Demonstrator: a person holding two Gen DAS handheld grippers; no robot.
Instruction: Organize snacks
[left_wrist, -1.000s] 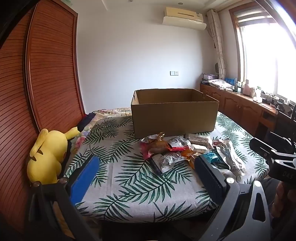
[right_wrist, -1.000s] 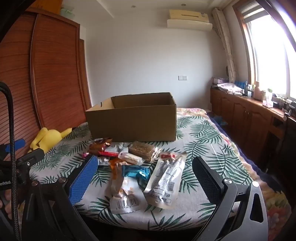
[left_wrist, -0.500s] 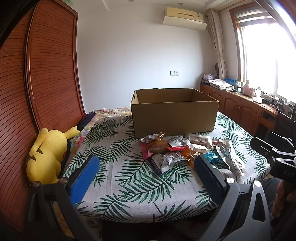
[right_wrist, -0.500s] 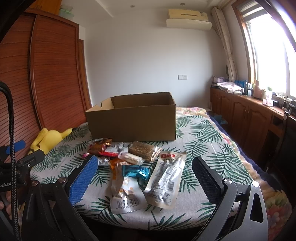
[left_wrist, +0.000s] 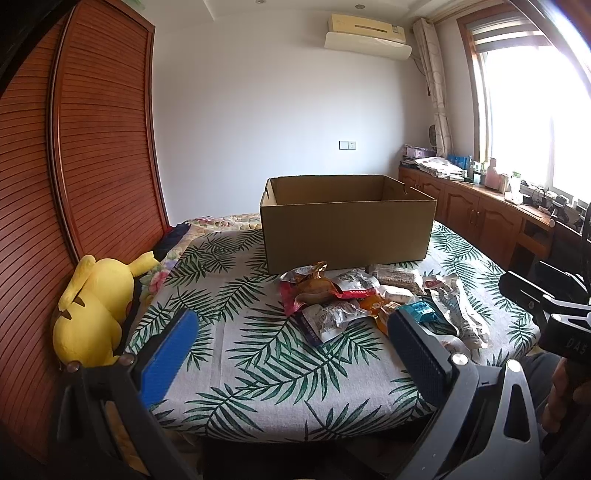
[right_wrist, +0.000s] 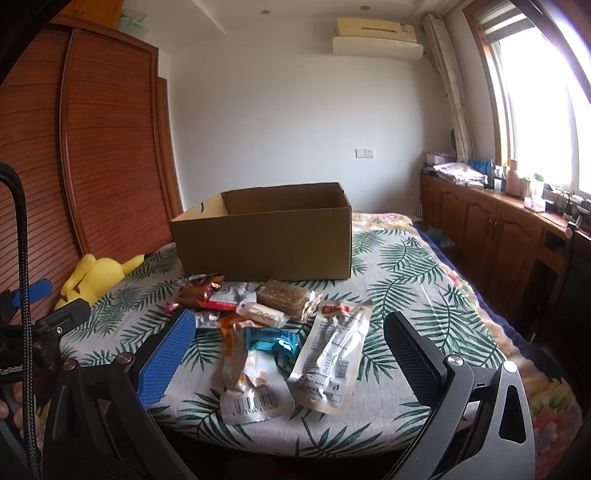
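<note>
The bed (left_wrist: 258, 354), covered in a leaf-print sheet, has its near edge just below both grippers. In the left wrist view a wide stretch of bare sheet lies left of the snacks, running to the bed's left edge, where one yellow plush toy (left_wrist: 92, 306) rests against the wooden wardrobe (left_wrist: 92, 147). In the right wrist view the sheet is open to the right of the snacks as far as the bed's right edge, with wooden cabinets (right_wrist: 498, 236) beyond it under the window.

One cardboard box (left_wrist: 347, 229), open at the top, stands on the bed directly behind the snack pile (left_wrist: 354, 295), its front wall just beside the rearmost packets.

The left gripper (left_wrist: 291, 354) is spread wide with nothing between its fingers; it hangs over the near edge, and the pile lies ahead and to its right. The right gripper (right_wrist: 288, 354) is likewise released and empty; the nearest packets lie just ahead, between its fingers as seen from its camera.

In the right wrist view the front of the pile shows two long pale pouches: the barcode pouch (right_wrist: 255, 384) and the clear pouch (right_wrist: 332, 354) side by side. One blue wrapper (right_wrist: 271, 339) lies across the barcode pouch. Behind them sit one brown bar (right_wrist: 288, 295), one white roll (right_wrist: 262, 314) and one shiny brown packet (right_wrist: 201, 291). Further packets overlap beneath, too tangled to count.
</note>
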